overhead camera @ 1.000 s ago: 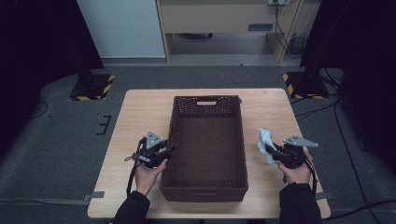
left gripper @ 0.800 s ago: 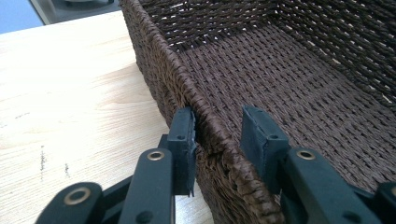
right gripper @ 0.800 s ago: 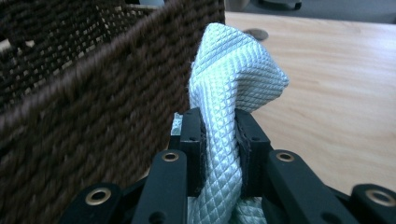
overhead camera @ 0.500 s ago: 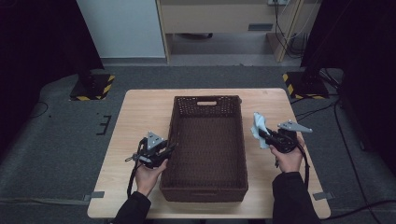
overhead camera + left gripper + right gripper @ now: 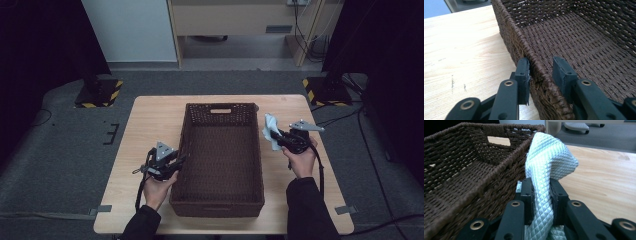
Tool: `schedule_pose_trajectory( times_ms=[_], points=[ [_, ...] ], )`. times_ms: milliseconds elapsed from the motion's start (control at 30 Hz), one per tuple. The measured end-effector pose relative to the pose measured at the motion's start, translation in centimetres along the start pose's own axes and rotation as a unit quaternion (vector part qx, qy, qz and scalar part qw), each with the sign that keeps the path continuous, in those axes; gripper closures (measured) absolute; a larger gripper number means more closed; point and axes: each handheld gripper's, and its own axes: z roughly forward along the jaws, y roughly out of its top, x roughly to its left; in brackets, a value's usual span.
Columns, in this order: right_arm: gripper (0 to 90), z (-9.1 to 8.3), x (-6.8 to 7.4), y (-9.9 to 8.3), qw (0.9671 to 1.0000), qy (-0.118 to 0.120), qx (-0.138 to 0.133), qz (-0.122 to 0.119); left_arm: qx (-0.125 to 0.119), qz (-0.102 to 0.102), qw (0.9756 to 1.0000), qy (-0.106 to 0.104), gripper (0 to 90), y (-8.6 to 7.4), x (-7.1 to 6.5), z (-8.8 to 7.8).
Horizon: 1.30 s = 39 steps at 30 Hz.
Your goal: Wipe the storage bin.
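Note:
A dark brown woven basket [image 5: 186,131] stands empty in the middle of the wooden table [image 5: 150,120]. My left gripper [image 5: 180,160] straddles its left rim near the front, one jaw outside and one inside. In the left gripper view the jaws [image 5: 540,71] close on that rim [image 5: 514,32]. My right gripper [image 5: 281,138] hovers beside the basket's right rim, shut on a pale blue quilted cloth [image 5: 270,131]. In the right gripper view the cloth [image 5: 549,160] stands up from between the pads [image 5: 541,195], right next to the basket's rim [image 5: 496,165].
Bare tabletop lies to the left and right of the basket. Two black stands with yellow-and-black striped bases [image 5: 100,95] [image 5: 325,90] sit on the grey floor beyond the table. A wooden cabinet [image 5: 235,20] stands at the back.
My right gripper has carried the cloth away from the person and leftward, up to the basket's right rim. The left gripper stays on the left rim.

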Motion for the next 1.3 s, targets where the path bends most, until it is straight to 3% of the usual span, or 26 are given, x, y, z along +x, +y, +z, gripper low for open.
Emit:
schedule_pose_trajectory(
  times_ms=[133, 333, 533, 700, 833, 967, 1133, 1200, 1267, 1300],
  points=[
    [76.6, 0.9, -0.3, 0.2, 1.0000, 0.003, 0.003, -0.006, 0.000, -0.004, 1.0000, 0.000, 66.8, -0.1, 0.2, -0.2],
    [76.7, 2.1, -0.4, 0.7, 0.9998, 0.015, -0.013, -0.001, -0.001, -0.004, 1.0000, -0.002, 66.6, -0.2, 0.4, -0.4],
    [77.0, 3.3, -0.5, 1.0, 0.9999, 0.013, -0.002, -0.011, -0.003, -0.009, 0.9999, -0.007, 66.0, -0.3, 0.5, -0.3],
    [77.5, 4.3, -0.2, 2.8, 0.9995, 0.019, -0.016, -0.021, -0.002, -0.007, 1.0000, -0.006, 66.0, -0.3, 0.5, -0.3],
    [77.9, 5.6, -0.1, 2.8, 0.9995, 0.020, -0.013, -0.022, -0.002, -0.007, 1.0000, -0.006, 66.1, -0.3, 0.5, -0.3],
    [78.2, 6.9, -0.9, 1.6, 0.9997, 0.010, 0.018, -0.015, -0.002, -0.007, 1.0000, -0.006, 66.0, -0.3, 0.5, -0.3],
    [78.2, 8.6, -1.3, -0.5, 0.9967, 0.001, 0.080, -0.014, -0.002, -0.007, 1.0000, -0.006, 66.0, -0.3, 0.5, -0.3],
    [78.2, 9.1, -1.5, -1.6, 0.9960, -0.002, 0.089, -0.005, -0.002, -0.007, 1.0000, -0.006, 66.0, -0.3, 0.5, -0.3],
    [78.2, 9.5, -1.9, -2.7, 0.9923, -0.012, 0.123, 0.000, -0.002, -0.007, 1.0000, -0.006, 66.0, -0.3, 0.5, -0.3],
    [78.2, 9.6, -2.0, -3.2, 0.9919, -0.012, 0.126, -0.002, -0.002, -0.007, 1.0000, -0.006, 66.0, -0.3, 0.5, -0.3]
  ],
)
